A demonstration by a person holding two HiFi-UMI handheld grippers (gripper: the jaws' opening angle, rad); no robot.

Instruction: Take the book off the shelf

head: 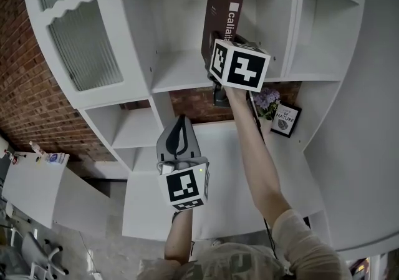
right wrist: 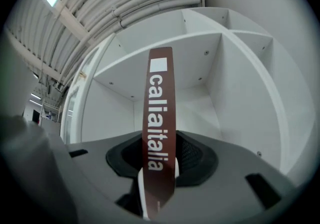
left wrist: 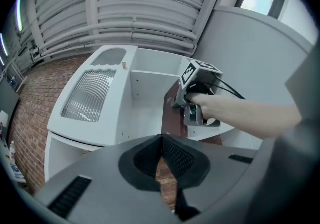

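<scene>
The right gripper's (right wrist: 159,165) jaws clamp the lower spine of the dark brown hardback book (right wrist: 160,93), held upright. The left gripper's (left wrist: 162,140) jaws are pressed together with nothing between them, at six o'clock below it in the head view. Behind stands a white round shelving unit (head: 181,73) against a red brick wall (head: 25,91), with a ribbed glass cupboard door (head: 87,48) at ten o'clock. The book sits at twelve o'clock before the bare middle compartment. At three o'clock, a lower niche holds purple flowers (head: 268,96) and a small black framed print (head: 285,120).
</scene>
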